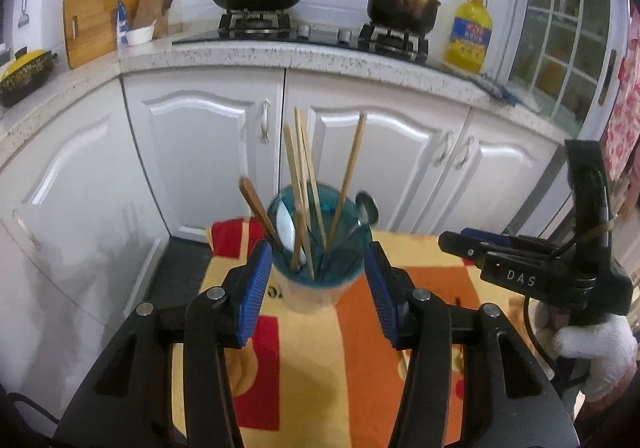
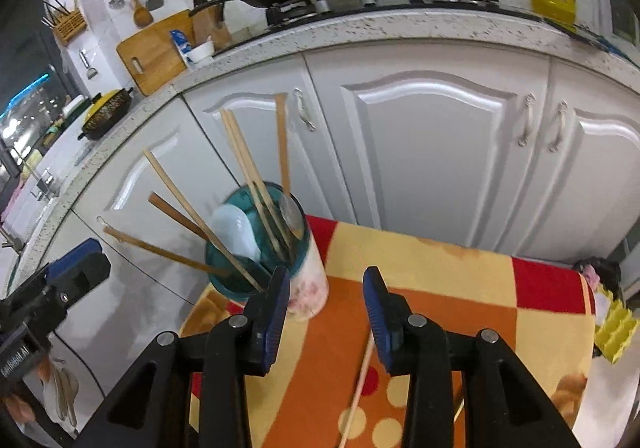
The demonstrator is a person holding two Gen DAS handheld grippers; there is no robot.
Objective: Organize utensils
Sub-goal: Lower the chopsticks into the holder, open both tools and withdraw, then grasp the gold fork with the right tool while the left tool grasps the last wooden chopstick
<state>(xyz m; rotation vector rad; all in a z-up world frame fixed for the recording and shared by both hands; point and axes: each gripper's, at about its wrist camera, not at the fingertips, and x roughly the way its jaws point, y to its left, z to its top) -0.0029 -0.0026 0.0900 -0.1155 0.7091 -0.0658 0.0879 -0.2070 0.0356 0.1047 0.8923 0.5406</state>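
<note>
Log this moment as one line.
left gripper: open around cup | right gripper: open, empty | chopstick: on cloth

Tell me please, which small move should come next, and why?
Probably the right gripper should dip and close on the loose chopstick that lies on the cloth under its open jaws. The holder already has the other utensils, and the left gripper is open and empty.

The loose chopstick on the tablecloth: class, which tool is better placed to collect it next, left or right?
Probably the right tool: the chopstick lies just beneath its open jaws. The left tool is open around the utensil cup.
</note>
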